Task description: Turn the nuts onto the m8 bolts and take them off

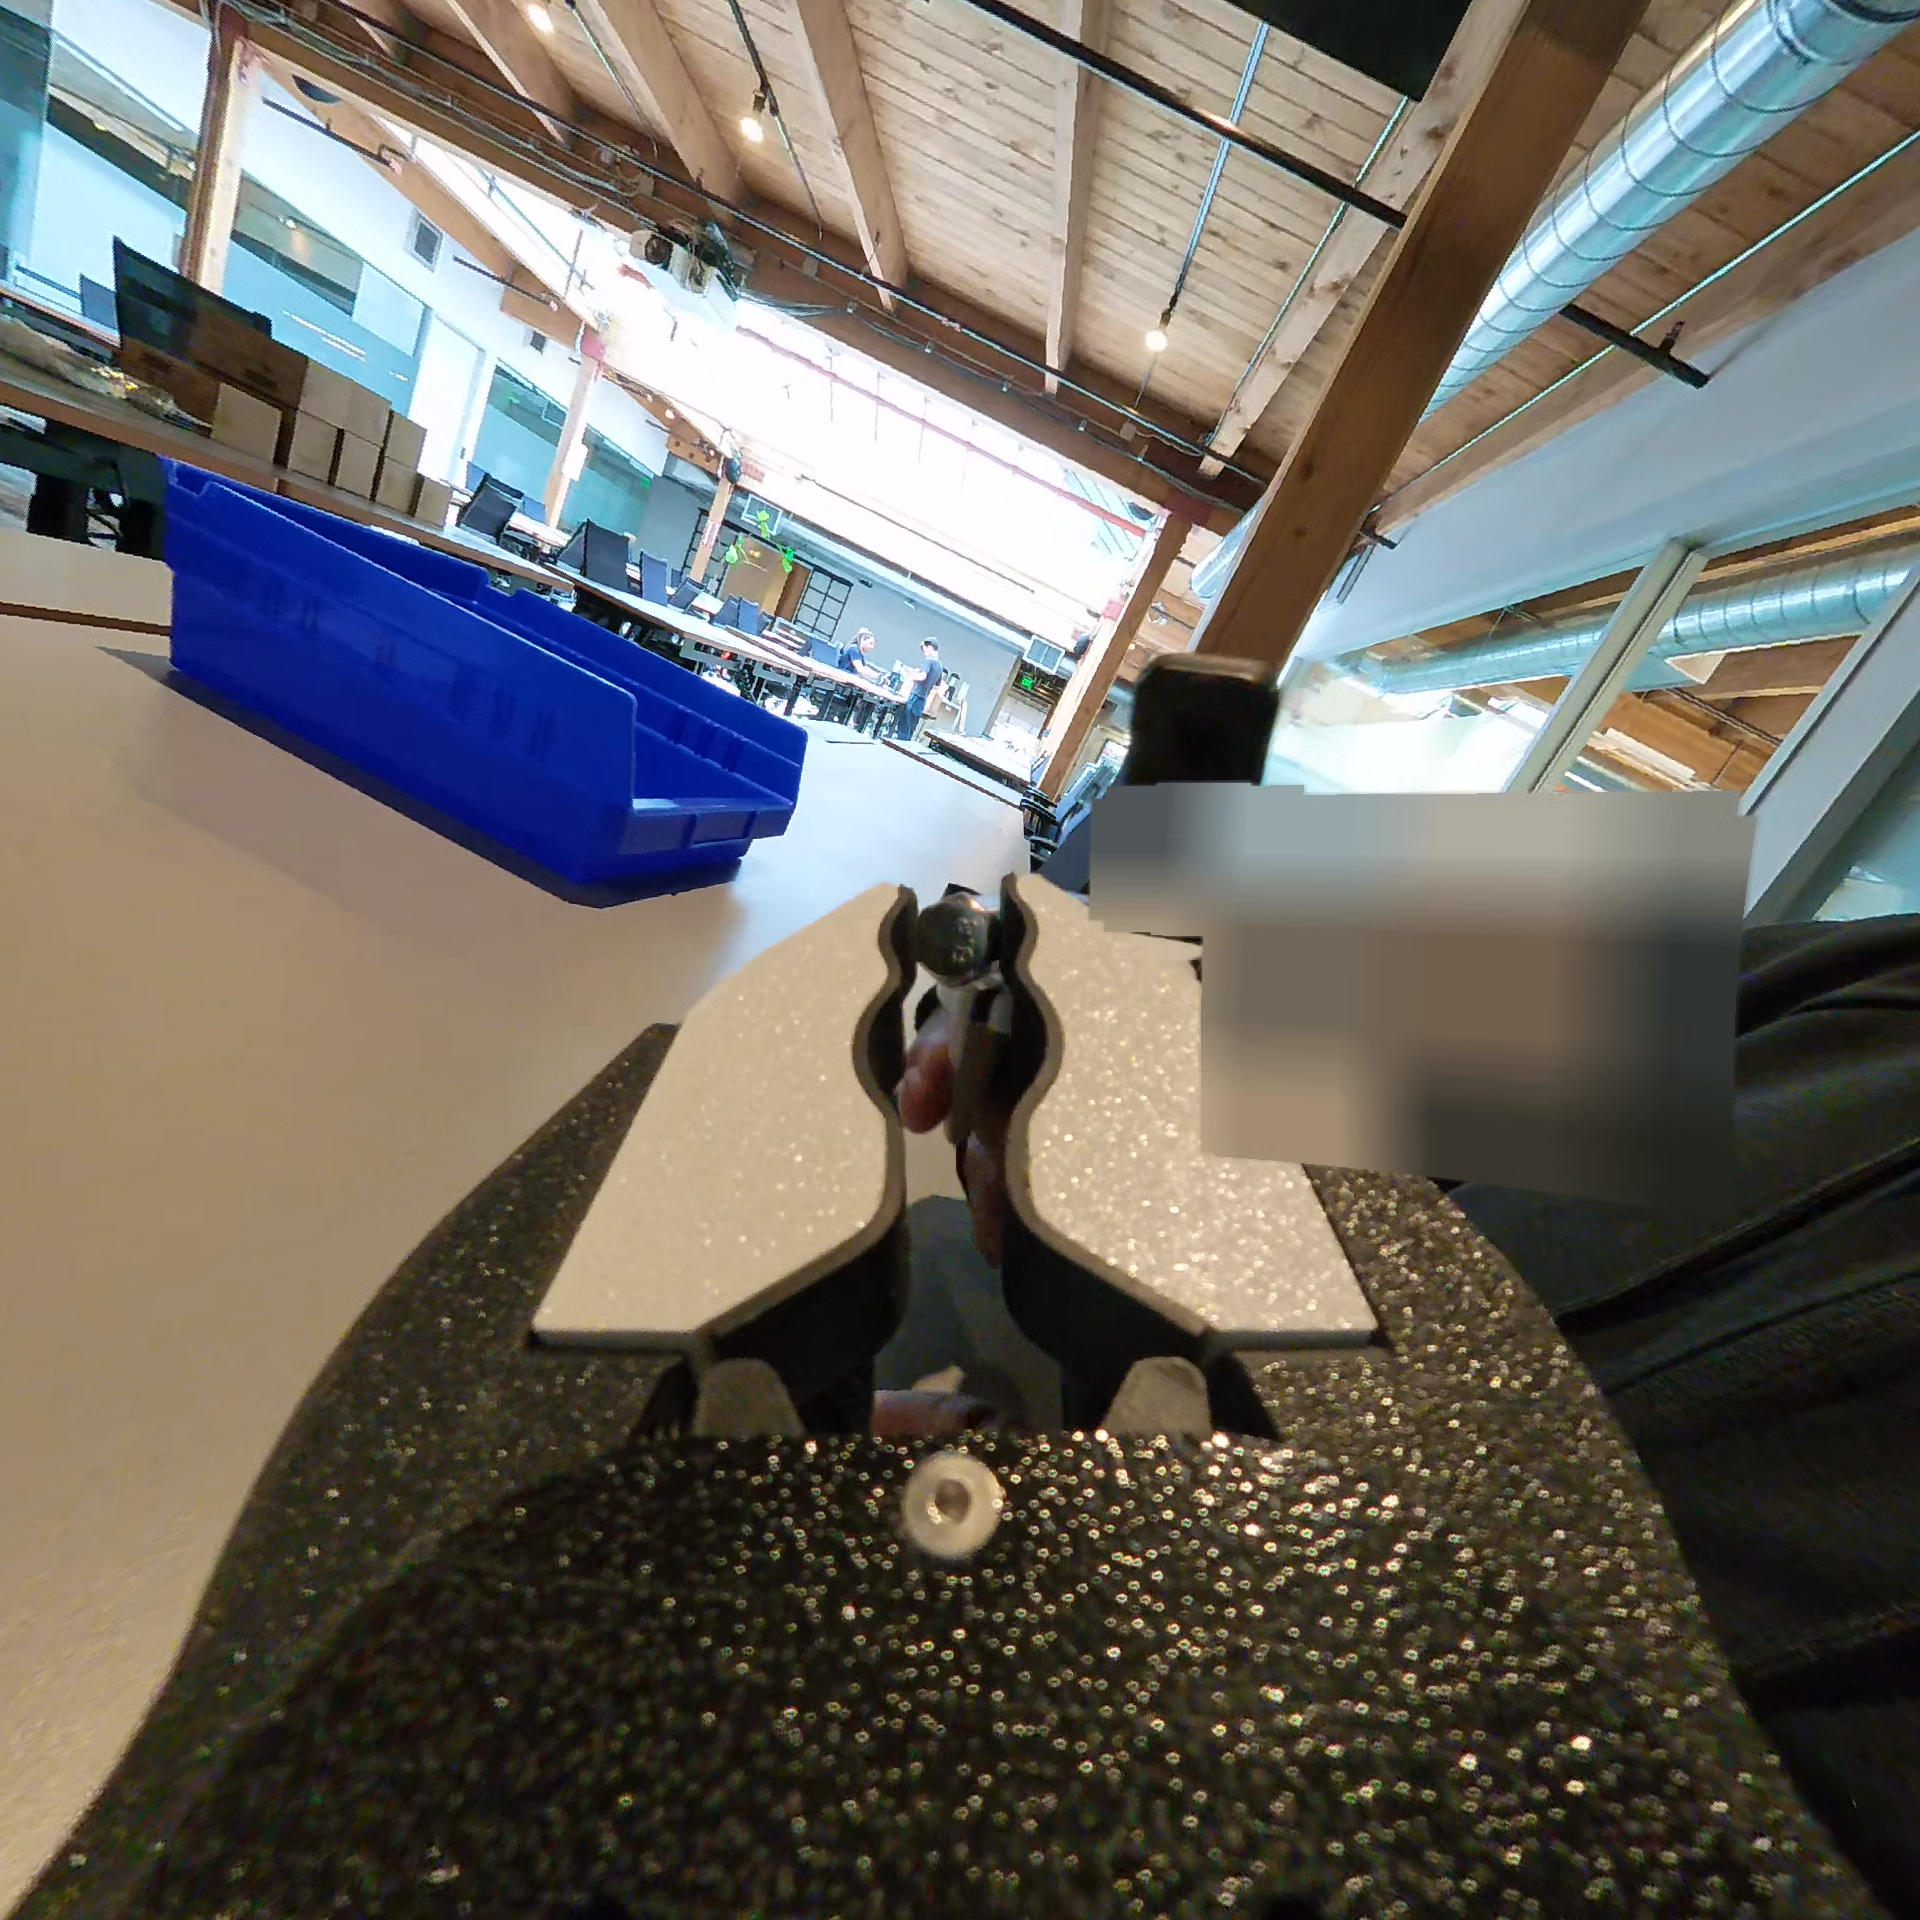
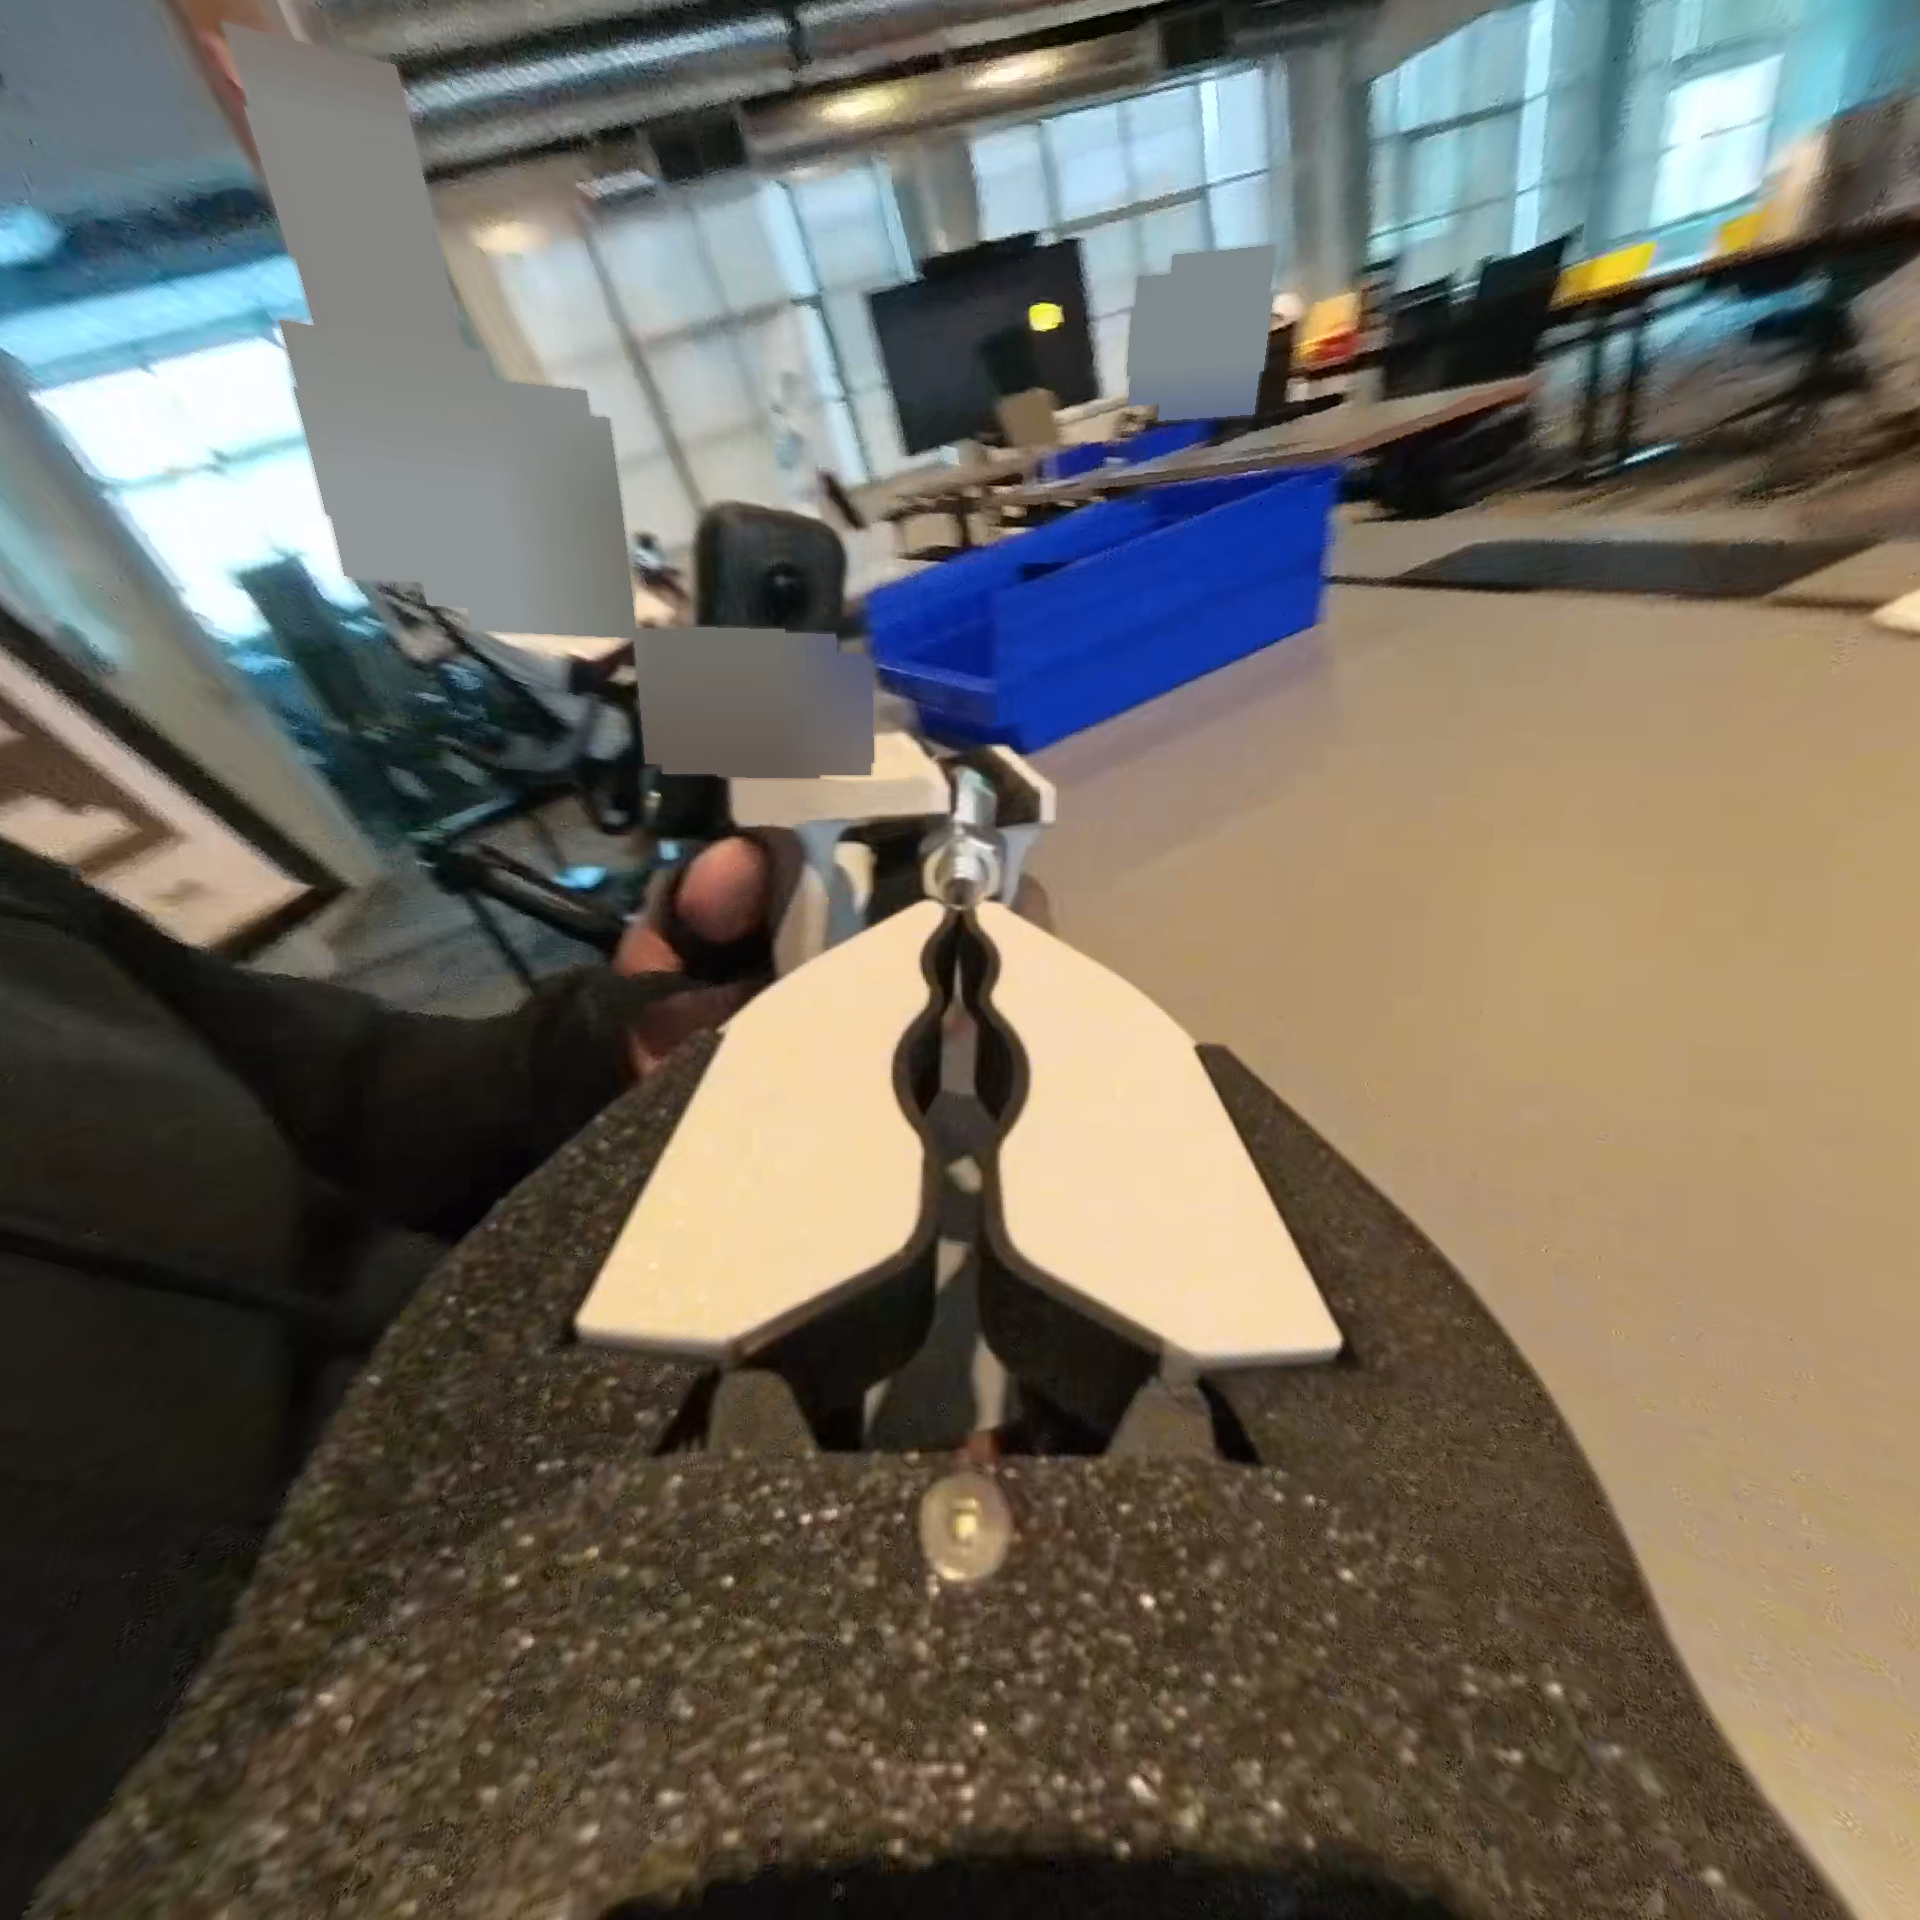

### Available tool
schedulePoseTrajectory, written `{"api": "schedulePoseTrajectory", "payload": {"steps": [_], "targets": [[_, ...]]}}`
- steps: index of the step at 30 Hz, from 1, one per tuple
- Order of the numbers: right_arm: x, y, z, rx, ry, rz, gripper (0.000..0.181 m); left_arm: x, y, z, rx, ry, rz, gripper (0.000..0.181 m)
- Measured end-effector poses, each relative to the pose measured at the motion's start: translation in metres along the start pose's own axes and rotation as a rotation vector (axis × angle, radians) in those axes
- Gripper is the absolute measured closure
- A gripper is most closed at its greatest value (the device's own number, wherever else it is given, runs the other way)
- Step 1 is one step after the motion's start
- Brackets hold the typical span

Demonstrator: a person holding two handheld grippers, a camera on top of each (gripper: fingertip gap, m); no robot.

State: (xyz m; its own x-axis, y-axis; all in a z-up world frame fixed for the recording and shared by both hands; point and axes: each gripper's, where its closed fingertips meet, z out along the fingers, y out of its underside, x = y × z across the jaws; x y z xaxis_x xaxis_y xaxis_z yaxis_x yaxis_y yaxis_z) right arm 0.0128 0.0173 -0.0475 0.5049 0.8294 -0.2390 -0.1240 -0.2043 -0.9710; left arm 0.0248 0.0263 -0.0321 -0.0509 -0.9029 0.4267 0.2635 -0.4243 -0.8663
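Nearest to us in the left wrist view, our left gripper is clenched on the round dark head of a bolt, pinched right at the fingertips, held up off the table.

In the right wrist view, our right gripper has its fingers drawn nearly together. Its tips meet the free end of the bolt, where a silver nut sits on the thread. We cannot tell whether the tips actually pinch anything, because the view is blurred.

We judge three risks. The left grip is shallow, so the twisting force could spin or pop the bolt out of it. The nut could drop to the table if the right tips are beside it and not on it. If both tools are not in line, the nut may jam crooked on the thread.

Farther off stands a blue bin, well apart from both grippers, too far to catch a falling nut.
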Motion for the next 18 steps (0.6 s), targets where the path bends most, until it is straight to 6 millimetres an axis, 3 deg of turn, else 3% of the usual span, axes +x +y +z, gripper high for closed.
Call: {"api": "schedulePoseTrajectory", "payload": {"steps": [2, 4, 9, 13, 16, 18], "targets": [[-0.0003, 0.0004, -0.0011, 0.009, -0.048, 0.033, 0.170, -0.0027, -0.0018, -0.0010, 0.011, -0.008, -0.016, 0.167], [0.0020, 0.0018, -0.0009, -0.003, -0.008, -0.071, 0.158, -0.0038, -0.0030, -0.0019, 0.019, -0.008, -0.027, 0.167], [0.0065, -0.0006, 0.0006, -0.031, 0.232, -0.602, 0.146, -0.0022, 0.0001, 0.0001, -0.002, -0.006, -0.012, 0.167], [0.0066, -0.0056, 0.0014, -0.022, 0.394, -0.891, 0.156, -0.0010, 0.0023, 0.0012, -0.015, -0.009, 0.004, 0.167], [0.0070, -0.0050, 0.0019, -0.024, 0.405, -0.868, 0.167, -0.0002, 0.0028, 0.0016, -0.018, -0.009, 0.012, 0.167], [0.0054, -0.0035, 0.0024, -0.021, 0.322, -0.679, 0.167, 0.0002, 0.0029, 0.0014, -0.018, -0.006, 0.012, 0.167]]}}
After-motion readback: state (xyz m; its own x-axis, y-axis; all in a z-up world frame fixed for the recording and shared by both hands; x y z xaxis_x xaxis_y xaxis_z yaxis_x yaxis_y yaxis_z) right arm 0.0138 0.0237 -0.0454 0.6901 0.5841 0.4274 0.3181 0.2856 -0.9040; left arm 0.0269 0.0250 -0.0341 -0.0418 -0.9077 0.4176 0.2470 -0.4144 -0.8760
